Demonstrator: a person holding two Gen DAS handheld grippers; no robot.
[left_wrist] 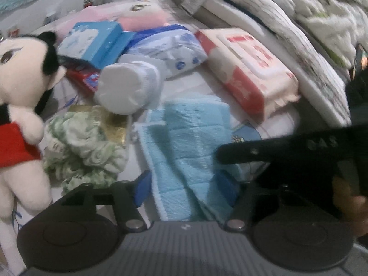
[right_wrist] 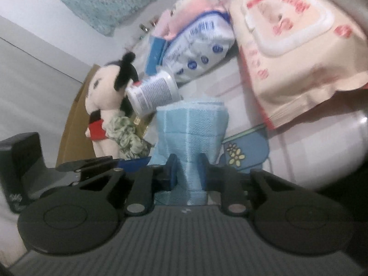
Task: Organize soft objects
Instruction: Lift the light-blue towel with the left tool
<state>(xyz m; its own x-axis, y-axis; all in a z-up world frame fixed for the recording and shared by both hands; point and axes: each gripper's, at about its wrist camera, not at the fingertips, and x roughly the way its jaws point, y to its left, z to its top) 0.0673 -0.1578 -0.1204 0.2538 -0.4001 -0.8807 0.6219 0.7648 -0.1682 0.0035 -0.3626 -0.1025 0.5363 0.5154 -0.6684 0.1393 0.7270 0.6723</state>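
Observation:
A light blue cloth [left_wrist: 186,142] lies on the table in front of both grippers. My right gripper [right_wrist: 188,170] is shut on the near end of the blue cloth [right_wrist: 192,135]; it shows as a black arm [left_wrist: 276,151] at the right of the left wrist view. My left gripper [left_wrist: 186,188] is open, its blue pads on either side of the cloth's near part. A plush doll [left_wrist: 20,96] in red stands at the left, a green and white scrunched cloth [left_wrist: 85,149] beside it.
A white wrapped roll [left_wrist: 128,87] lies behind the cloth. Behind it are a blue tissue box [left_wrist: 92,41], a blue and white pack [left_wrist: 170,48], a red and cream wipes pack [left_wrist: 248,69] and a pink pack [left_wrist: 142,16]. Folded bedding [left_wrist: 310,23] is stacked at the right.

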